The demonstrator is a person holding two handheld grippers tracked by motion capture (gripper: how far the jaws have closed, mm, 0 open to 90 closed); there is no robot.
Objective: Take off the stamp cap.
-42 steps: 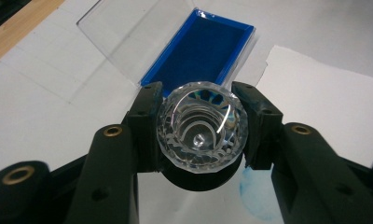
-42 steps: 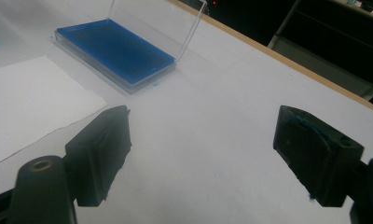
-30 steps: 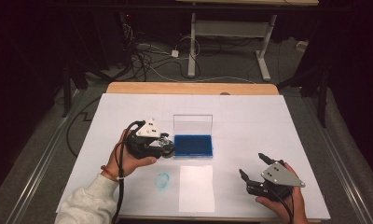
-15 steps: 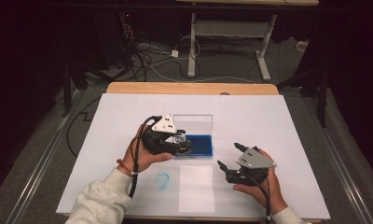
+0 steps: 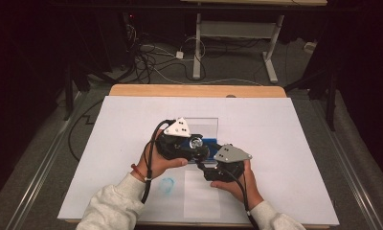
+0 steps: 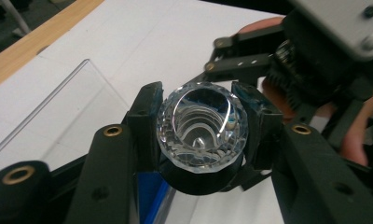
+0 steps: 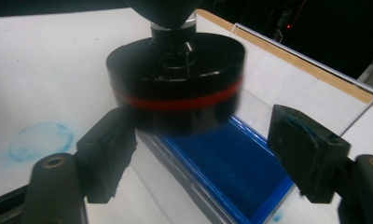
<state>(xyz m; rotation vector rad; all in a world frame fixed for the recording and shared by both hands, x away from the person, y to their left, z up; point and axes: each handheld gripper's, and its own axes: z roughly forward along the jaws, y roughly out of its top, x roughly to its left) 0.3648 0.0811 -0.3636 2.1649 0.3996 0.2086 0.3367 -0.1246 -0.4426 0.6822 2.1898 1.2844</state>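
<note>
Right now the left gripper (image 5: pixel 202 152) is clamped on a stamp (image 6: pixel 202 126) with a faceted clear-crystal handle and a round black base ringed in red. In the left gripper view the jaws press on the crystal knob from both sides. The stamp hangs above the near edge of the blue ink pad (image 7: pixel 226 172), which sits in a clear case (image 5: pixel 205 125) with its lid standing upright, on the white sheet (image 5: pixel 285 134) over the table. The right gripper (image 7: pixel 208 163) comes in just beneath, its jaws apart on either side of the black base; whether they touch it is hard to say, as the base is blurred there. A faint blue ring mark (image 5: pixel 166 185) lies on the sheet near the left forearm.
</note>
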